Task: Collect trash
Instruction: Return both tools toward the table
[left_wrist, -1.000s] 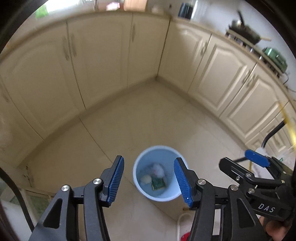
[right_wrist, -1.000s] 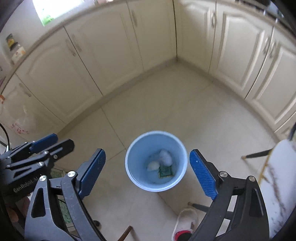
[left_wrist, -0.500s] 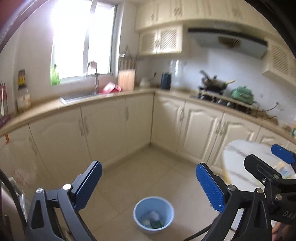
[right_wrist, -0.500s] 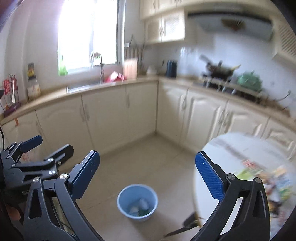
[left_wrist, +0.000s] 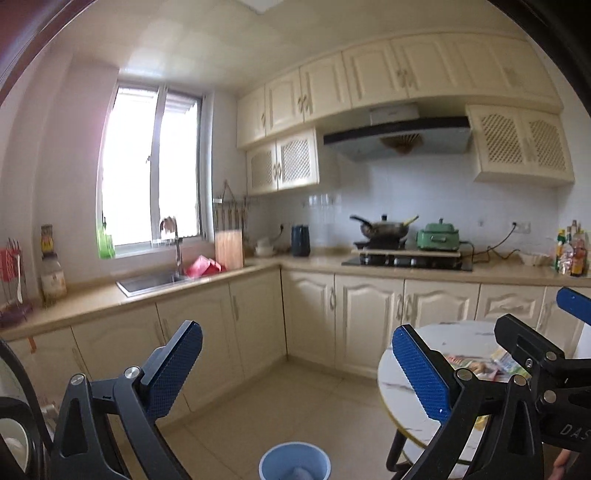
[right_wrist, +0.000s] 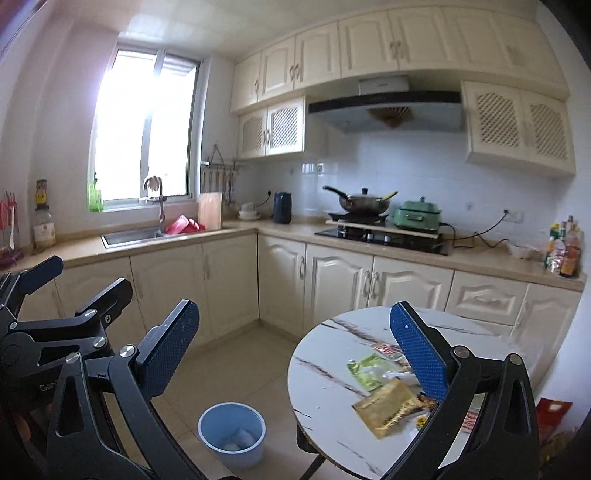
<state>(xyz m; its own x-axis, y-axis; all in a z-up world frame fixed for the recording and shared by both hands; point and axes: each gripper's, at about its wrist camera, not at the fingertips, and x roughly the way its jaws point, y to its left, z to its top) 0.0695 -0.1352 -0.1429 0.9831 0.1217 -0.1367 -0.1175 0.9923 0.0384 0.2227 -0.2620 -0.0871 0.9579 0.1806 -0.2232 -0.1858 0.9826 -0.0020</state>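
A light blue trash bin (right_wrist: 232, 434) stands on the tiled floor with crumpled white trash inside; it also shows at the bottom of the left wrist view (left_wrist: 294, 460). A round white marble table (right_wrist: 325, 373) holds several wrappers: a green packet (right_wrist: 365, 371), a gold packet (right_wrist: 388, 406) and a red one (right_wrist: 386, 349). My right gripper (right_wrist: 295, 354) is open and empty, held high over the table's left edge. My left gripper (left_wrist: 295, 373) is open and empty, to the left of the table (left_wrist: 397, 373).
Cream cabinets (right_wrist: 332, 280) and a beige counter run along the back and left walls, with a sink (right_wrist: 129, 234), a stove with a wok (right_wrist: 364, 203) and a green pot (right_wrist: 419, 216). Bottles (right_wrist: 563, 251) stand at the counter's right end.
Both grippers have risen and tilted up from looking down into the bin to a level view of the kitchen. The table with wrappers has come into view. Both stay open.
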